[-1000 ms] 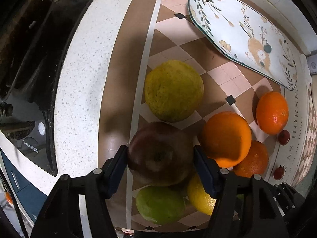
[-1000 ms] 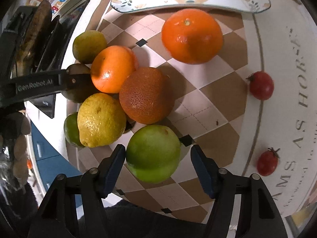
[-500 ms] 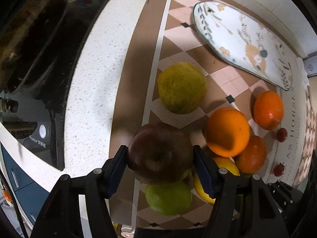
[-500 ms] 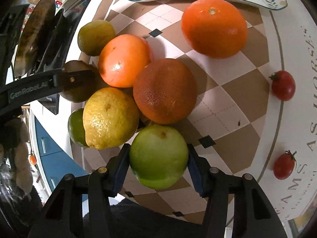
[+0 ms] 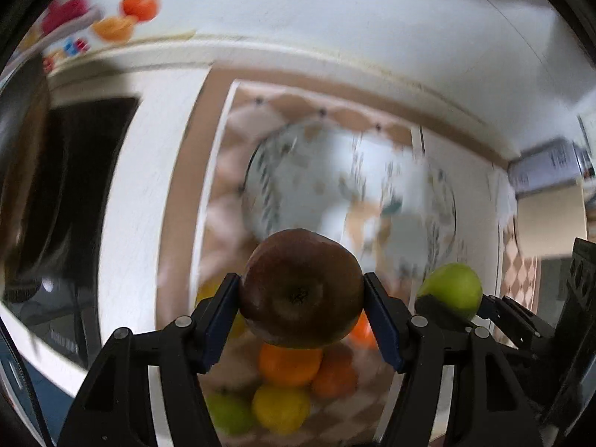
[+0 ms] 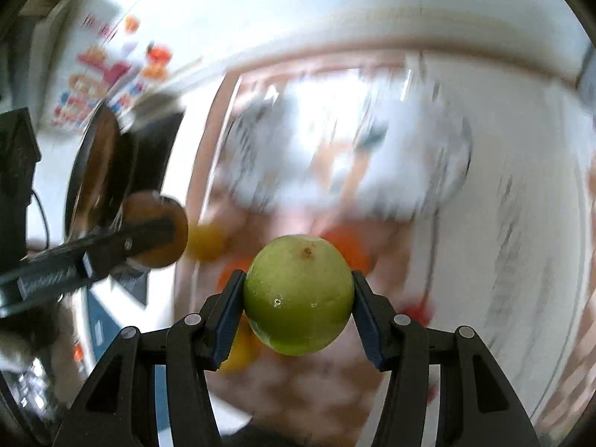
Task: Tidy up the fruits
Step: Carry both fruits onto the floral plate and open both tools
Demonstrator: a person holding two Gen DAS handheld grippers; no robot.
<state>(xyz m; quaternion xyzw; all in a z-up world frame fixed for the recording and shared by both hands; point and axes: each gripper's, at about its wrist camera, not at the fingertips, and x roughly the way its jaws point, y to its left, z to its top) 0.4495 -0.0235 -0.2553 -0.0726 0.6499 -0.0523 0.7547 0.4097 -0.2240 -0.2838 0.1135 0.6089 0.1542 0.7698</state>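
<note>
My left gripper [image 5: 301, 314] is shut on a dark red apple [image 5: 301, 292] and holds it in the air above the fruit pile. My right gripper [image 6: 298, 307] is shut on a green apple [image 6: 298, 294], also lifted; it shows in the left wrist view [image 5: 452, 288] too. The red apple and left gripper appear at the left of the right wrist view [image 6: 156, 229]. The decorated white plate [image 5: 346, 190] lies beyond both, blurred. An orange [image 5: 288, 367], a darker orange [image 5: 335, 374], a lemon [image 5: 281, 408] and a green fruit [image 5: 227, 411] remain on the checkered mat below.
A black stovetop [image 5: 70, 201] with a dark pan [image 6: 98, 171] is on the left. The white wall [image 5: 335, 11] with fruit stickers rises behind the counter. A small red tomato [image 6: 419, 311] lies on the mat, blurred.
Both grippers have lifted their fruit off the mat and tilted up toward the plate. The right gripper closed on the green apple about half a second ago. Both views are motion-blurred.
</note>
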